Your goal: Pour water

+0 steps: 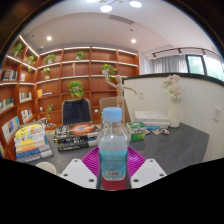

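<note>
Farthest beyond the gripper, a wall of wooden bookshelves (60, 75) carries potted plants, and a vase of pale flowers (174, 90) stands well off to the right. Nearer, a dark table (170, 150) spreads ahead of the fingers, with a stack of books (30, 142) lying on it to the left.

Closest of all, a clear plastic water bottle (113, 150) with a blue cap stands upright between the two fingers. The gripper (113, 172) has its pink pads (93, 160) to either side of the bottle's lower body, but whether they press on it or leave a gap cannot be told from here.

The bottle looks nearly full, so it is probably fairly heavy for its size, with weight that will shift as it tips. Its thin wall is likely to flex and may be smooth enough to slip, so a hard squeeze could buckle it. The labelled middle of the body seems the best place to hold. The cap looks still on, so it would have to come off before pouring.
</note>
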`<state>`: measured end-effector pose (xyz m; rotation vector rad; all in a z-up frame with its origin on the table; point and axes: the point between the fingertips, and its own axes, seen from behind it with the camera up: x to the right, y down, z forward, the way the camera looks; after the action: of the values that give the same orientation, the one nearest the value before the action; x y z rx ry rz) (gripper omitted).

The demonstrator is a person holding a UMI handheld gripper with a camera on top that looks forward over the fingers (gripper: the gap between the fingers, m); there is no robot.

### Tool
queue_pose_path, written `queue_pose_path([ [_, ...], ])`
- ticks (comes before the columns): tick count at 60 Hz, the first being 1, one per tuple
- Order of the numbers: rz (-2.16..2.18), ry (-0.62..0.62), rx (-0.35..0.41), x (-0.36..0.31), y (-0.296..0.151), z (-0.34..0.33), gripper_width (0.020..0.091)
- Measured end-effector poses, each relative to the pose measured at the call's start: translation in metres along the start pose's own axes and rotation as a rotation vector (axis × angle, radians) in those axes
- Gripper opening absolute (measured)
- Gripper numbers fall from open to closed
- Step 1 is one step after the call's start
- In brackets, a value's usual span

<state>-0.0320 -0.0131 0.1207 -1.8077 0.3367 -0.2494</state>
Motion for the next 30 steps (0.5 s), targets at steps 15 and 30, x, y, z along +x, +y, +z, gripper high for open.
queue_pose_path([
  [15, -0.021, -0.043, -0.006, -0.001, 0.046, 0.022, 0.0345],
  [30, -0.012, -0.074, -0.003, -0.001, 0.048, 0.020, 0.0411],
])
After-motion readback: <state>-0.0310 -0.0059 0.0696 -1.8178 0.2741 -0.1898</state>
